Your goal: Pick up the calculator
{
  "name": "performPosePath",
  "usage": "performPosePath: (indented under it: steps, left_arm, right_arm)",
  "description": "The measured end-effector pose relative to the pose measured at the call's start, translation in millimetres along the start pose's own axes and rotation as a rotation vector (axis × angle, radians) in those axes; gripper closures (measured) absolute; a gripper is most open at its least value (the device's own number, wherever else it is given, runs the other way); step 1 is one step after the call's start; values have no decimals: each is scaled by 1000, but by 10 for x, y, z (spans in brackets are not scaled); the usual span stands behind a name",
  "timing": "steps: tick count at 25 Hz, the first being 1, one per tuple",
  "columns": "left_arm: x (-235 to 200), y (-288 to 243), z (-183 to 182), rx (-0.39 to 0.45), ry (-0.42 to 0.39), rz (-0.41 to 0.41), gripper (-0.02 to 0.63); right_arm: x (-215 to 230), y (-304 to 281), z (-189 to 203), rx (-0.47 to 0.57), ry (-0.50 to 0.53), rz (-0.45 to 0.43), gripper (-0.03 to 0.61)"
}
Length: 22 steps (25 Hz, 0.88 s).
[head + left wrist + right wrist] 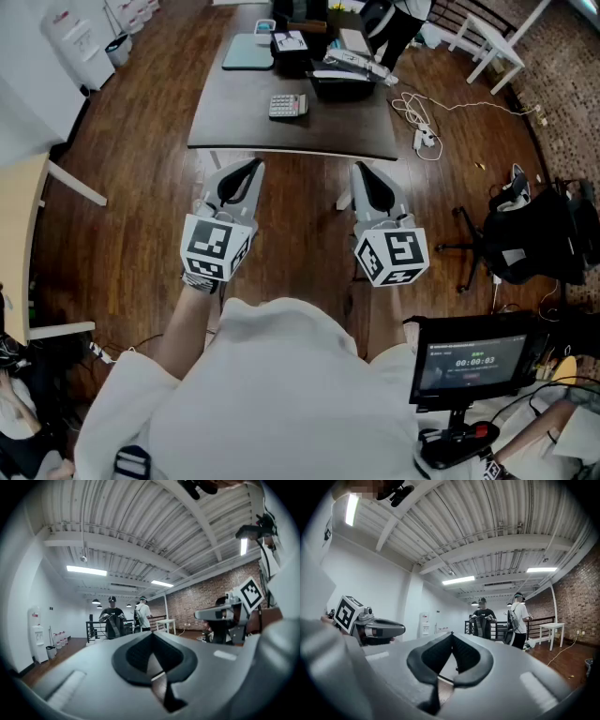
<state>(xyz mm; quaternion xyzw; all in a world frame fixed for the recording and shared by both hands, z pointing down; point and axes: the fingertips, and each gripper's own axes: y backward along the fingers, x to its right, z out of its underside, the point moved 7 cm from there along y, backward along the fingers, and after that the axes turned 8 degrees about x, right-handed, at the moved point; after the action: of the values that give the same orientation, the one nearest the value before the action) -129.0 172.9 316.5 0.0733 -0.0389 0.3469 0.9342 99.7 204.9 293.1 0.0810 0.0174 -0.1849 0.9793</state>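
Note:
The calculator (288, 106), grey with rows of keys, lies flat on the dark table (234, 117) near its front edge. Both grippers are held level over the wooden floor, short of the table and pointing towards it. My left gripper (253, 166) is shut with nothing in it, its tips below and left of the calculator. My right gripper (359, 167) is also shut and empty, below and right of it. In the left gripper view the left gripper's (151, 634) jaws meet at the tip. The right gripper's (452, 634) jaws meet likewise in its own view. Neither gripper view shows the calculator.
Further back on the table lie a teal pad (248, 52) and black trays with papers (339, 75). White cables (419, 117) trail on the floor right of the table. A black office chair (525, 239) and a monitor (476, 361) stand at the right. Two people (487, 620) stand far off.

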Motion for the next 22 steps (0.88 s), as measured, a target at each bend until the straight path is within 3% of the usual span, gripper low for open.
performPosePath:
  steps: [7, 22]
  left_arm:
    - [-111, 97, -113, 22, -21, -8, 607]
    - [-342, 101, 84, -12, -7, -6, 607]
  right_arm:
    - [-114, 7, -70, 22, 6, 19, 577]
    - [-224, -188, 92, -14, -7, 29, 577]
